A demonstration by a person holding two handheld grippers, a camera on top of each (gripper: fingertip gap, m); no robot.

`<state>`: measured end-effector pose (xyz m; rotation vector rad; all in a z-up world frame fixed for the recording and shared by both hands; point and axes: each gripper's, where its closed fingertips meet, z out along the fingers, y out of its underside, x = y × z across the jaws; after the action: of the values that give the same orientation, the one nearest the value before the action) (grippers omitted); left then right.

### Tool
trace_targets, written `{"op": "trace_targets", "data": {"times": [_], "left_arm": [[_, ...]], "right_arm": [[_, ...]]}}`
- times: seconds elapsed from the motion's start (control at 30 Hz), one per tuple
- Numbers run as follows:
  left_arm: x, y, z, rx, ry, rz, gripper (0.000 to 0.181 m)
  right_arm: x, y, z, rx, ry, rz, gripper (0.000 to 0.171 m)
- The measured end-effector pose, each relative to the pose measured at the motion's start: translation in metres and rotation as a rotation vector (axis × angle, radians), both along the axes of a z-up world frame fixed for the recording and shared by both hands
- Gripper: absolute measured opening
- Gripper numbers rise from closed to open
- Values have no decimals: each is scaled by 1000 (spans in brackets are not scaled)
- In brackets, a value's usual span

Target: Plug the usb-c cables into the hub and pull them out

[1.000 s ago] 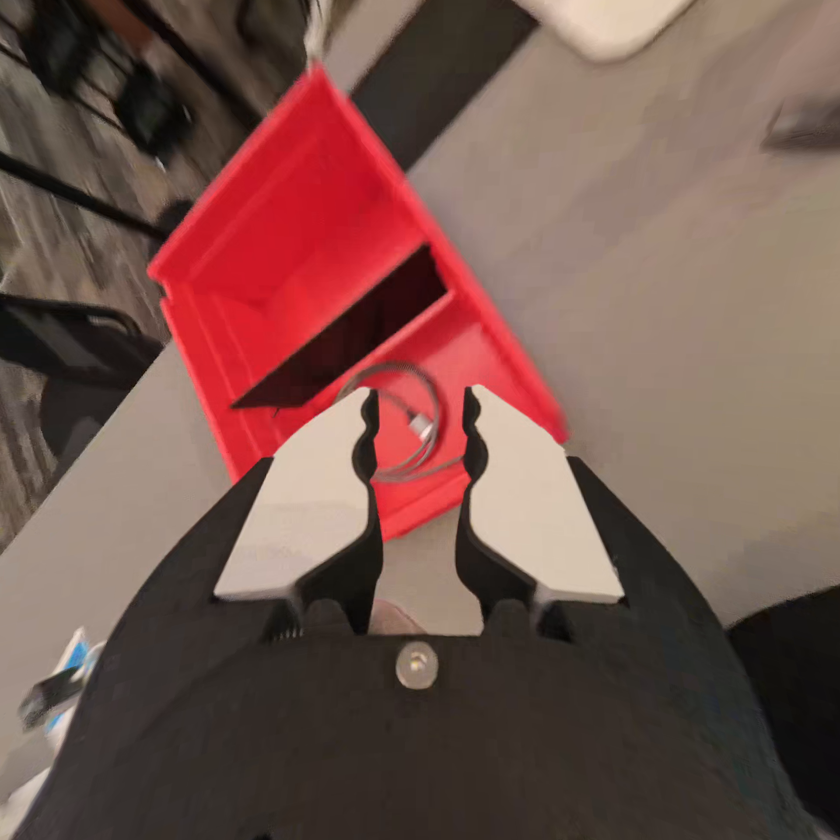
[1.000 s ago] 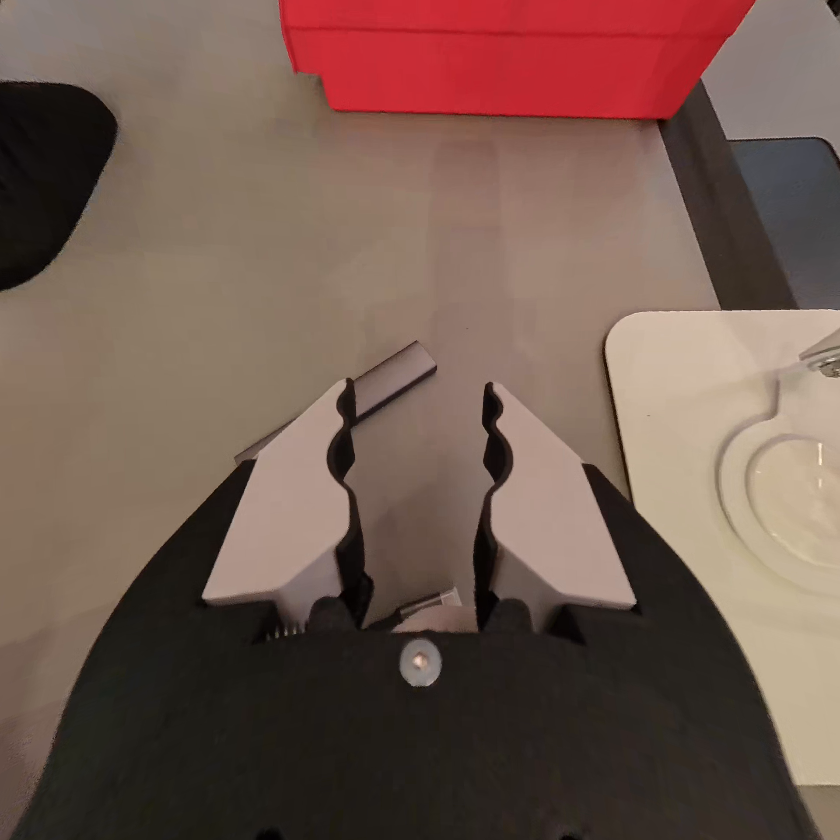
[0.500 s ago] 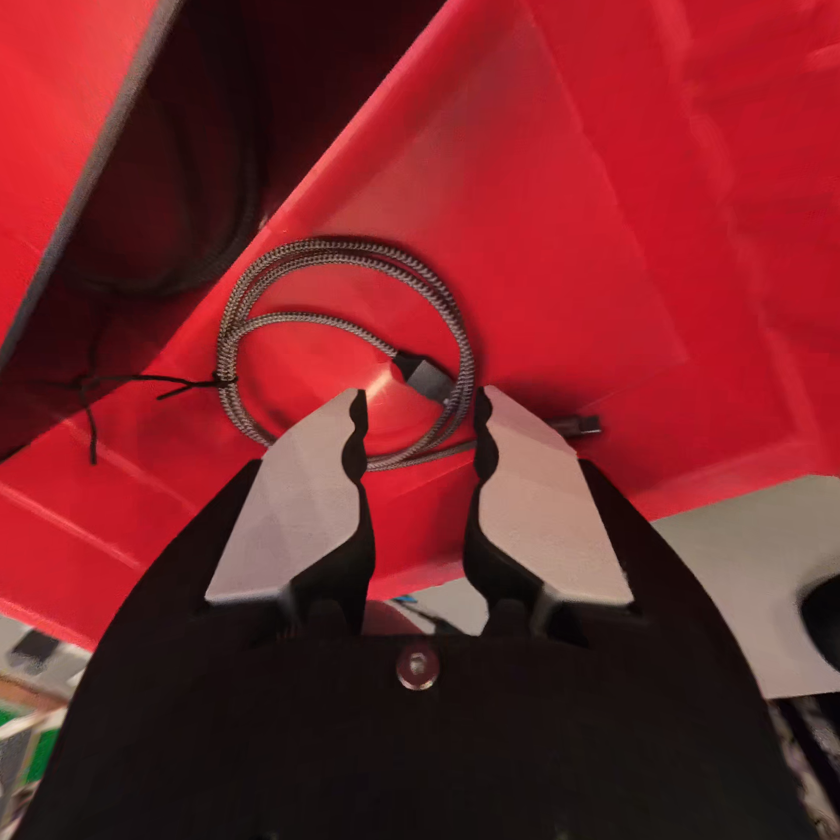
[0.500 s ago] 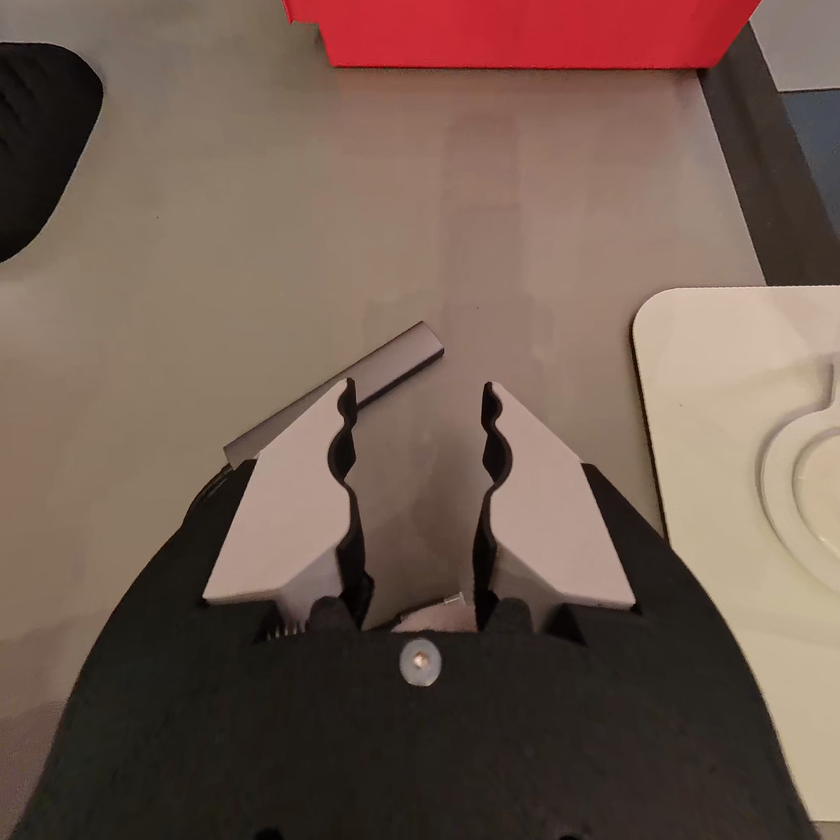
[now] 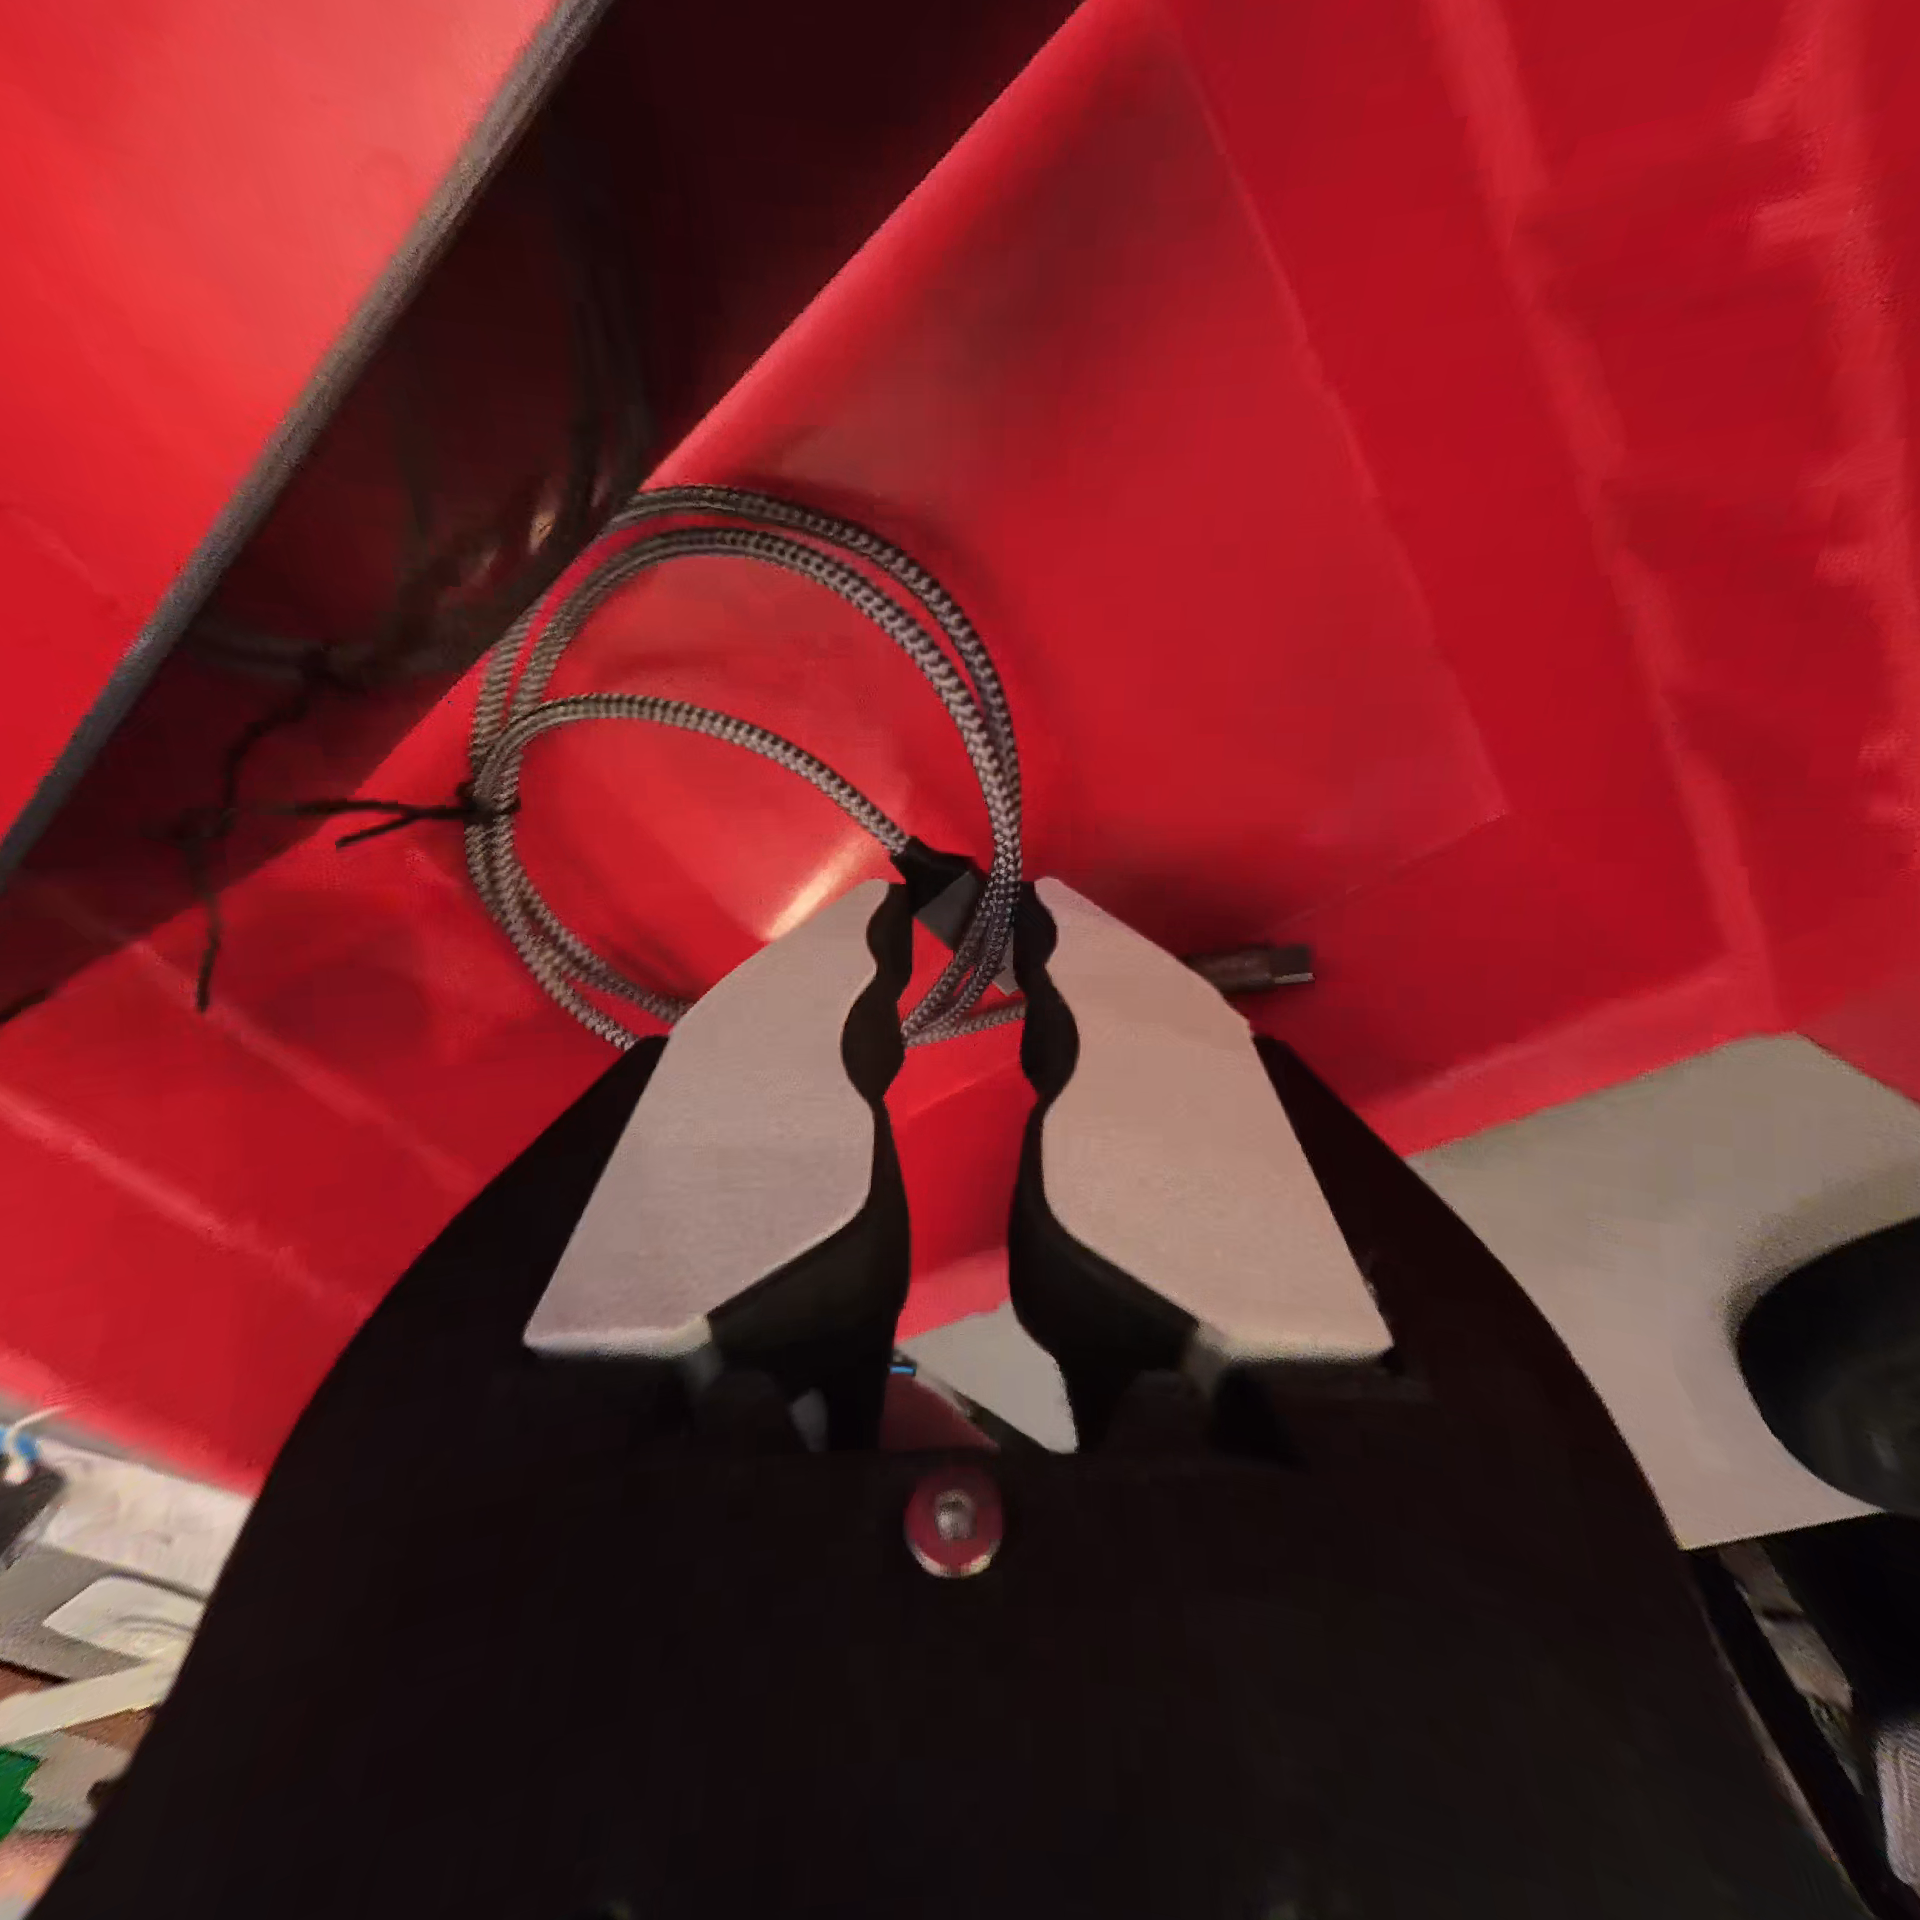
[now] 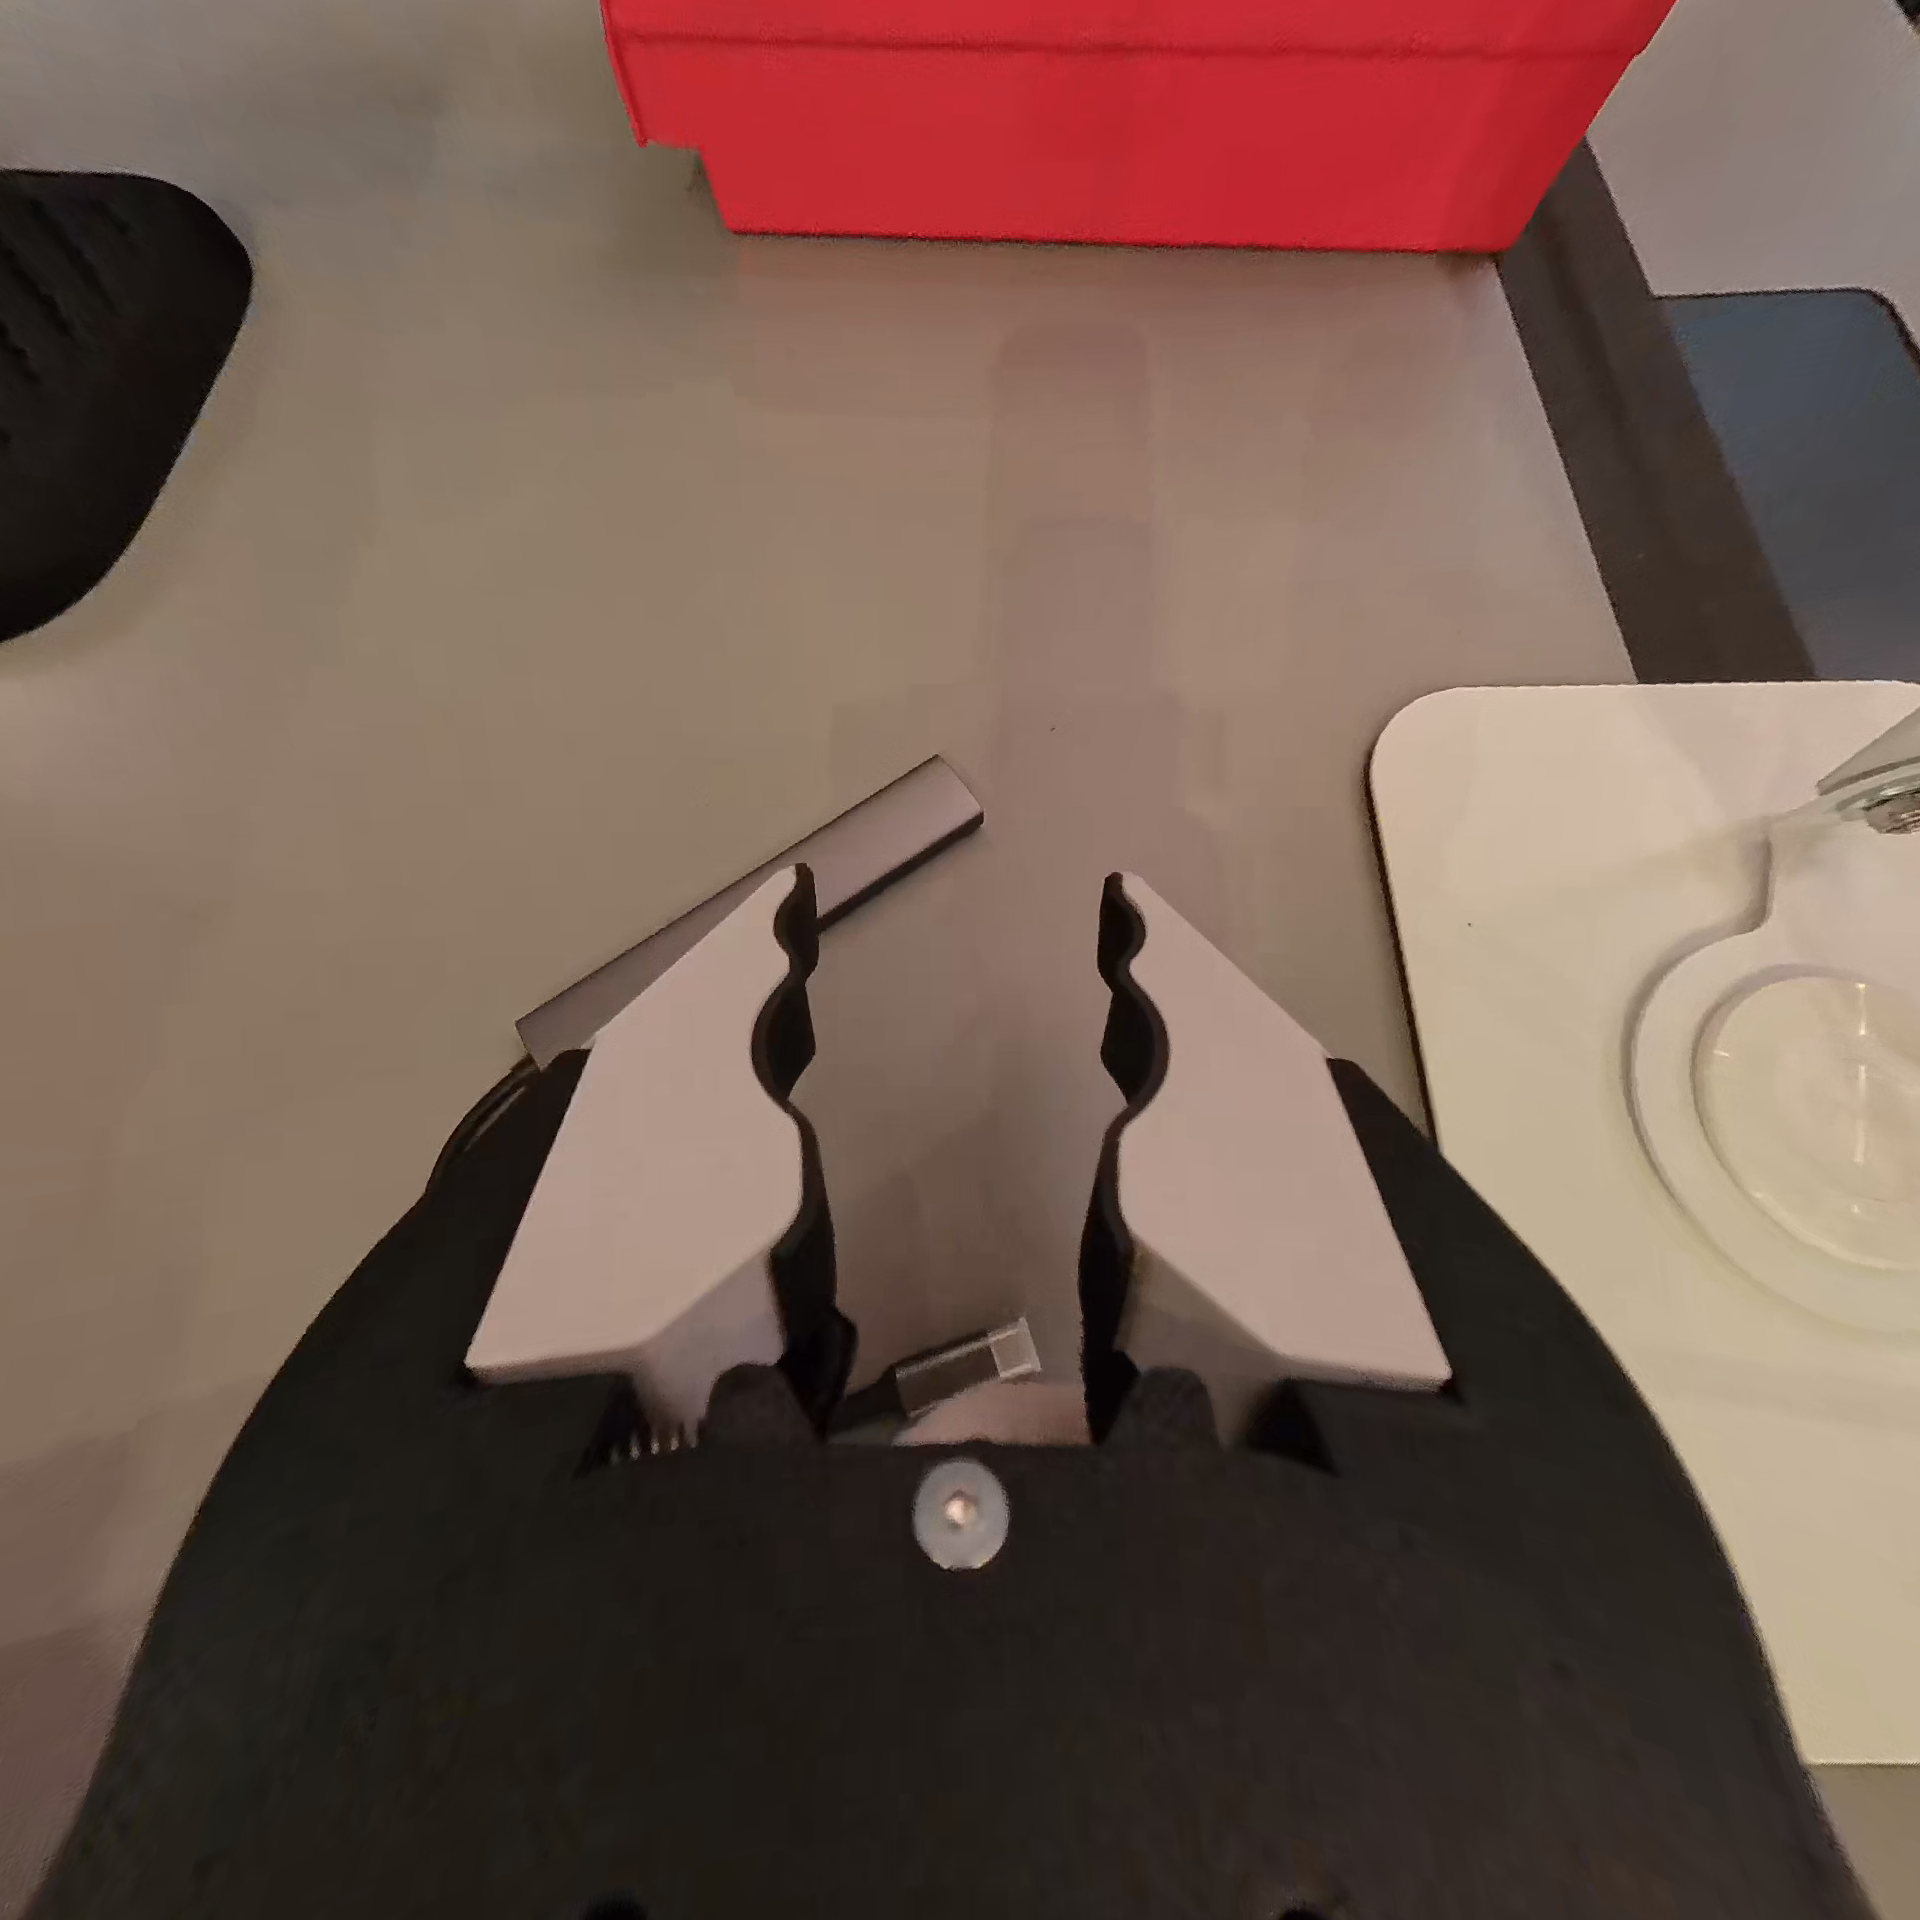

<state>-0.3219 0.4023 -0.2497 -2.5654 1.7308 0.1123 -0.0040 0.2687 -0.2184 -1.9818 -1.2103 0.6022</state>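
A coiled grey braided usb-c cable (image 5: pixel 727 561) lies on the floor of a red bin (image 5: pixel 1299 416). My left gripper (image 5: pixel 966 899) reaches into the bin. Its jaws are closed narrowly on the cable's strands and one dark plug. The cable's other plug (image 5: pixel 1262 966) sticks out to the right of the fingers. My right gripper (image 6: pixel 956 894) is open and empty above the grey table (image 6: pixel 623 520). The slim grey hub (image 6: pixel 894 821) lies at an angle partly under its left finger. The hub's own plug (image 6: pixel 966 1361) shows between the finger bases.
The red bin (image 6: pixel 1122 125) stands at the far table edge in the right wrist view. A white pad (image 6: pixel 1558 935) with a round glass piece lies to the right. A black object (image 6: pixel 83 395) sits at the left. A dark divider (image 5: pixel 312 416) splits the bin. There is about 35 centimeters between the tips of the two grippers. From either gripper's tips it is about 30 centimeters to the black object (image 6: pixel 83 395).
My left gripper has moved from above the bin down into it, and its jaws have narrowed onto the coiled cable. My right gripper has stayed open over the hub and barely shifted.
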Motion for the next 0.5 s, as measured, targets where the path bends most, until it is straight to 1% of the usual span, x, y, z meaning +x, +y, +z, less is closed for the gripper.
{"op": "trace_targets", "data": {"times": [0.1,0.23,0.33,0.5], "left_arm": [[-3,-2,25,60,-56,8,19],[-9,-2,70,149,-156,49,19],[-9,-4,110,218,-250,71,19],[-2,-10,186,392,-363,65,19]], "right_arm": [[1,1,10,26,18,-4,53],[-1,3,28,93,38,-7,53],[-4,3,45,172,32,-7,53],[-17,-2,75,276,41,15,53]]}}
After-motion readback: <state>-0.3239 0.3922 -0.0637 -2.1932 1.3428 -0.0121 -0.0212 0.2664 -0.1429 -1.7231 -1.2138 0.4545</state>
